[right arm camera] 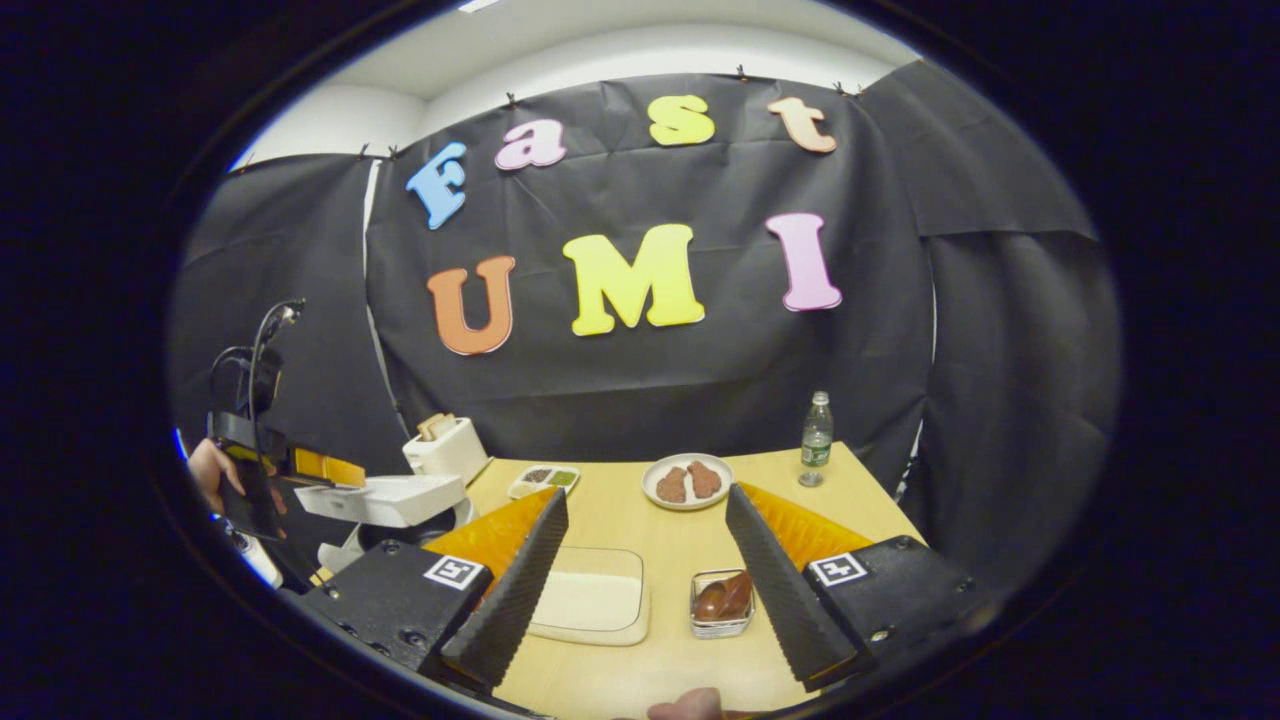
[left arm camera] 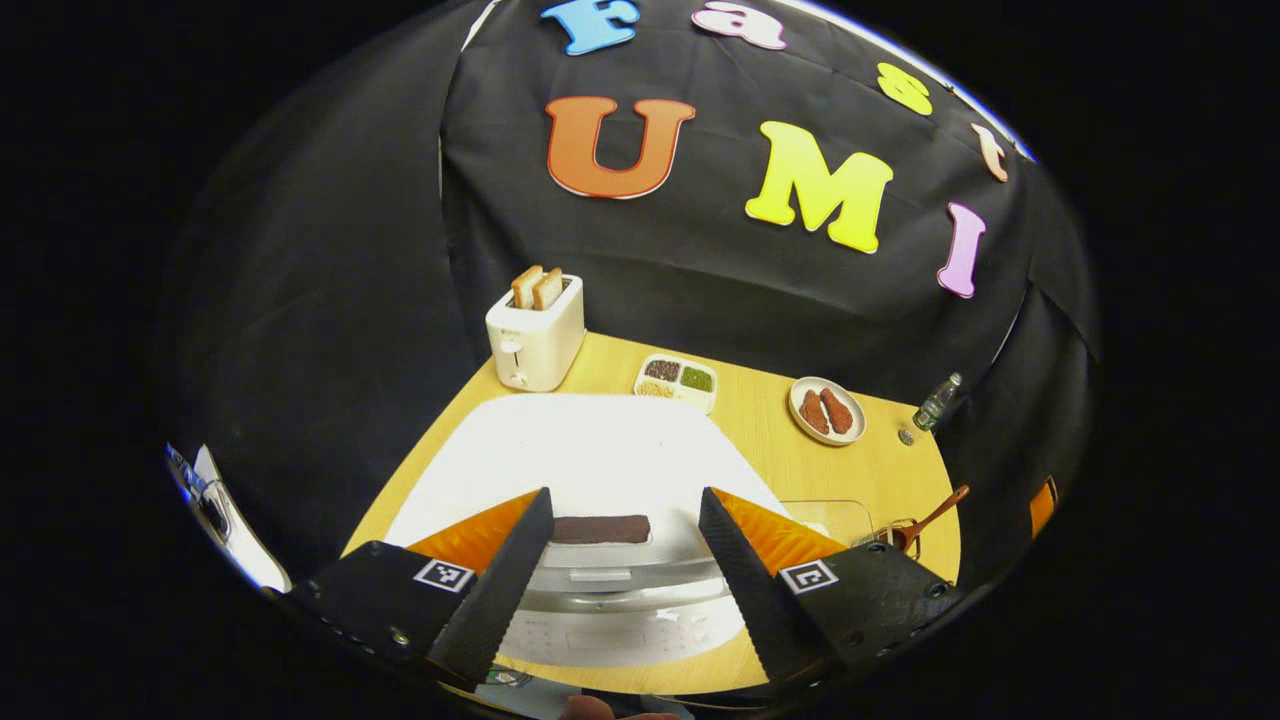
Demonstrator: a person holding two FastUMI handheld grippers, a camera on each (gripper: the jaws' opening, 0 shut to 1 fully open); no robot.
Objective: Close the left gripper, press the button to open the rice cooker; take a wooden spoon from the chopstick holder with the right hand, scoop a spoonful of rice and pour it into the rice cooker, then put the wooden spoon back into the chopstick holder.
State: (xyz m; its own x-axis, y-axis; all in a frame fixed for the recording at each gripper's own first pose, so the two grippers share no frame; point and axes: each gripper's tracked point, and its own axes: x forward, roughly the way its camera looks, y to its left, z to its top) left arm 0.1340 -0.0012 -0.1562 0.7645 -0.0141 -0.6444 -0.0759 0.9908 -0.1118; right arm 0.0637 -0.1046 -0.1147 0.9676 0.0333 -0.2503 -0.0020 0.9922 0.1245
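Left tool (left arm camera: 620,560) spread (ribbed fingers) | glossy rice cooker (left arm camera: 600,470) | right tool (right arm camera: 645,570) spread

The rice cooker (right arm camera: 395,500) is placed at the left edge of the bench (right arm camera: 640,520), with a toaster (right arm camera: 447,447) behind it. A divided tray (right arm camera: 543,481) and a plate (right arm camera: 687,481) are set farther right along the far side, a bottle (right arm camera: 816,432) at the far right. A rice container (right arm camera: 592,607) is placed near, the chopstick holder (right arm camera: 722,603) just right of it.
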